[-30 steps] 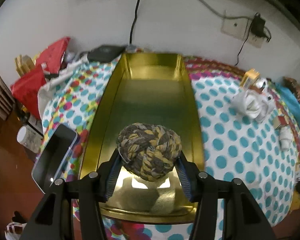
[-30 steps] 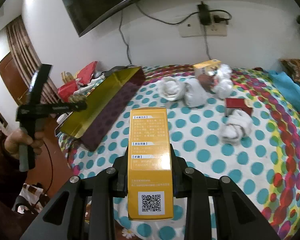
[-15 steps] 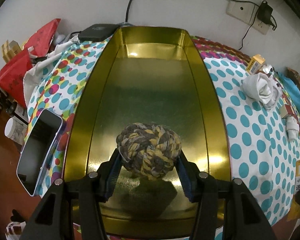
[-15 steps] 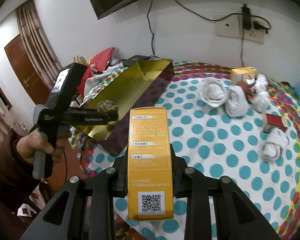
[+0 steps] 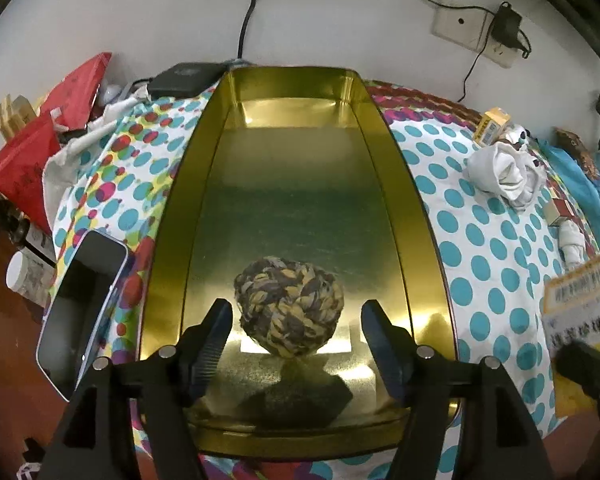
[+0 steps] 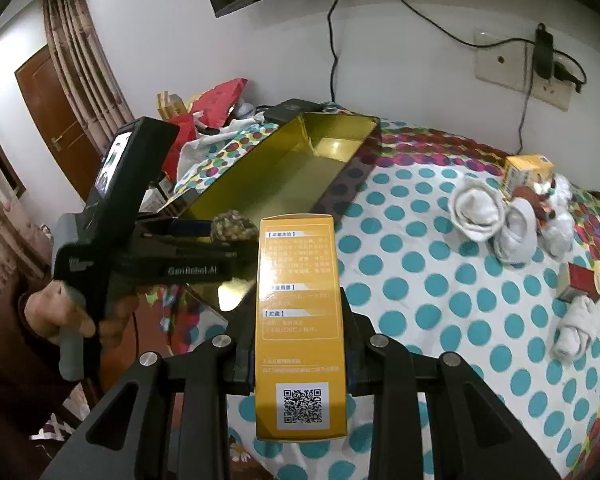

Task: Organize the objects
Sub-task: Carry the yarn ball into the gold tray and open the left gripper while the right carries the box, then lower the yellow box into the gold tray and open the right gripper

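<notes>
A brown-and-yellow woven ball (image 5: 289, 306) sits in the near end of a long gold tin tray (image 5: 396, 208). My left gripper (image 5: 296, 320) is open, its jaws apart on either side of the ball and not touching it. In the right wrist view the same ball (image 6: 233, 226) shows at the tray's near end (image 6: 260, 176), beside the left gripper (image 6: 204, 236). My right gripper (image 6: 298, 320) is shut on a tall yellow box (image 6: 298, 312) with a QR code, held upright above the dotted cloth, right of the tray.
A phone (image 5: 82, 308) lies left of the tray at the table edge. Rolled white socks (image 6: 492, 216), a small yellow box (image 6: 526, 170), a red box (image 6: 582, 280) and another sock (image 6: 576, 328) lie to the right. Red bags (image 5: 40, 148) and clutter sit far left.
My left gripper moved over the tray, lowered and opened, letting go of the woven ball into the tray. My right gripper has carried the yellow box closer to the tray.
</notes>
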